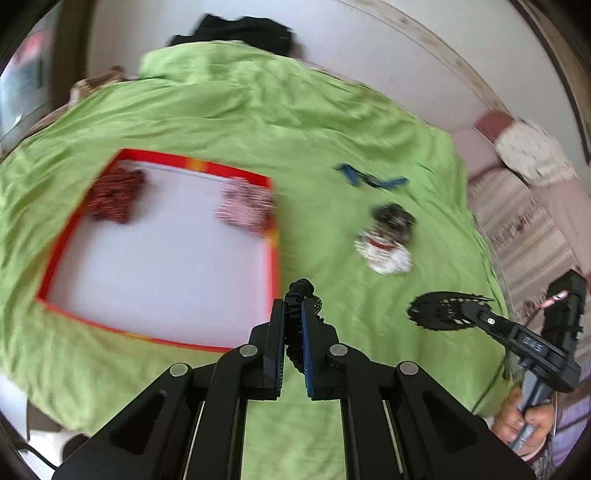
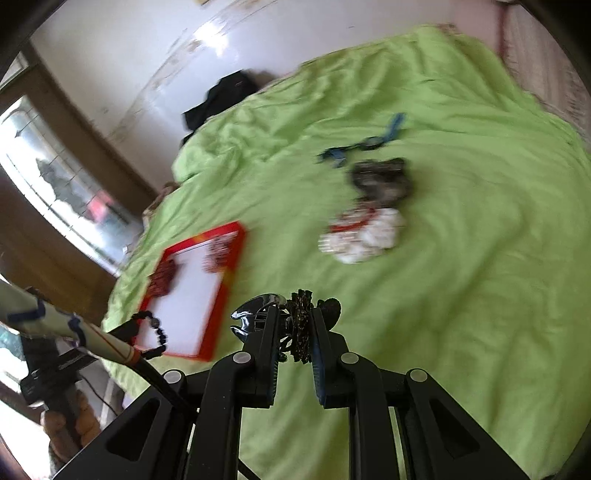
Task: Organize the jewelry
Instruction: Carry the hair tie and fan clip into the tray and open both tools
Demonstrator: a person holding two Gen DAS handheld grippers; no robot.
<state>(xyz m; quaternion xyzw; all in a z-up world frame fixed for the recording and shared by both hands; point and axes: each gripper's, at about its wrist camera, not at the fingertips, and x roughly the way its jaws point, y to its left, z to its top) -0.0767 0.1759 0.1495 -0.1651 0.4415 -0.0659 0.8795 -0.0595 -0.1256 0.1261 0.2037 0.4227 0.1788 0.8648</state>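
My left gripper (image 1: pixel 293 308) is shut on a black beaded bracelet (image 1: pixel 301 291), held above the green sheet by the near right corner of the red-rimmed white tray (image 1: pixel 271 236). The tray holds a dark red jewelry piece (image 1: pixel 116 197) and a pink one (image 1: pixel 247 208). My right gripper (image 2: pixel 295 325) is shut on a black and gold hair claw (image 2: pixel 301 325); it also shows in the left wrist view (image 1: pixel 443 310). The bracelet also shows in the right wrist view (image 2: pixel 157 328). A white and red piece (image 1: pixel 384 251), a dark piece (image 1: pixel 393 218) and a blue piece (image 1: pixel 369 179) lie on the sheet.
A green sheet (image 1: pixel 258 110) covers the bed. Black cloth (image 1: pixel 243 29) lies at its far edge by the white wall. A striped pink bedcover (image 1: pixel 524 221) and a pillow (image 1: pixel 532 151) lie to the right. A window (image 2: pixel 55 177) shows in the right wrist view.
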